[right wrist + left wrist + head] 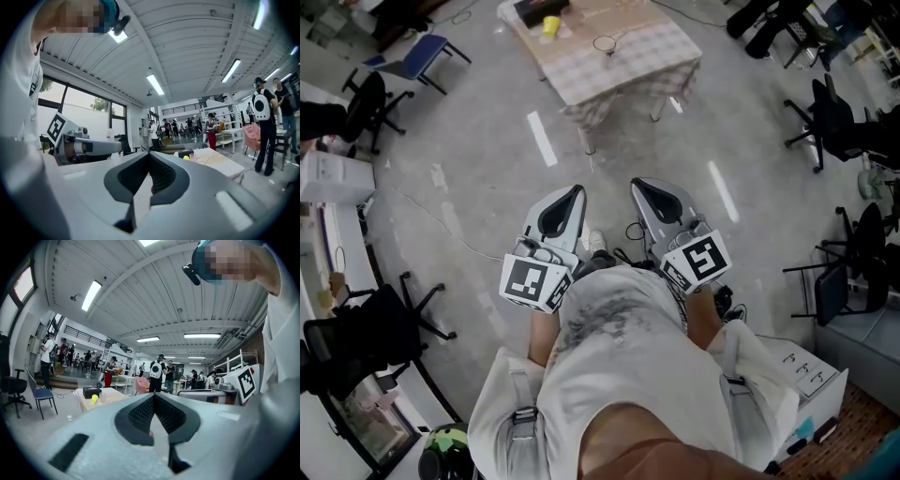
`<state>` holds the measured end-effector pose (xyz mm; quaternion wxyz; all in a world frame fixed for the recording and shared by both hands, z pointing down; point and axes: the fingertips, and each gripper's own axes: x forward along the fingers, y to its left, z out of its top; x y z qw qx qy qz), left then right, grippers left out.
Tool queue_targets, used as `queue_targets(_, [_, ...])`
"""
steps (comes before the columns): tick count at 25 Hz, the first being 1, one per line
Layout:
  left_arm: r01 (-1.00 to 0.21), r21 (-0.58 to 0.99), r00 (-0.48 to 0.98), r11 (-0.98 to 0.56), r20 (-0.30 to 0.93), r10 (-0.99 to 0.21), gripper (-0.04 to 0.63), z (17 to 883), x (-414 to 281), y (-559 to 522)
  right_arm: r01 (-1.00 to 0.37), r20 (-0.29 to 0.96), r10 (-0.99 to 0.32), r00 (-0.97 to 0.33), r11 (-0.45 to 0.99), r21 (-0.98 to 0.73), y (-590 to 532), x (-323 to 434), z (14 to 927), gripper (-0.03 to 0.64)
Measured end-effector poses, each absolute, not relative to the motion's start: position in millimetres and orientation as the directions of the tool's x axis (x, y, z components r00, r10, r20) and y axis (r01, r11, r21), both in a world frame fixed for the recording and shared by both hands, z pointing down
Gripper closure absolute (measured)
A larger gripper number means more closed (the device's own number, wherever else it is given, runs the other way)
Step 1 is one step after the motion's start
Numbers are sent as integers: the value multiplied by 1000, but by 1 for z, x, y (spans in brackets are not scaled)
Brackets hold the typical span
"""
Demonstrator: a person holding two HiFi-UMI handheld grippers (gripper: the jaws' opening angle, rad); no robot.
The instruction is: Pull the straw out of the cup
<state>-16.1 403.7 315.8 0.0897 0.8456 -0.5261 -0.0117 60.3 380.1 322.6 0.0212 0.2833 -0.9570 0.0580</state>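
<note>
Approach posture. My left gripper (572,197) and right gripper (642,187) are clenched empty and carried level at my waist, because the yellow cup (550,25) stands well ahead on the table (628,66). Its straw is too small to discern.

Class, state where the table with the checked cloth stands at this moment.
Head view, top centre: the table has a black box and a yellow object at its left end, and a blue chair stands to its left.
</note>
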Motion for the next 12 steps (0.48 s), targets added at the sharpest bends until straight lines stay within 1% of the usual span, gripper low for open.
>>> queue_targets(12, [-862,189,489,-470,69,-870,589,321,-67,357,-599,106,-590,-800,796,-85,337,15,327,607])
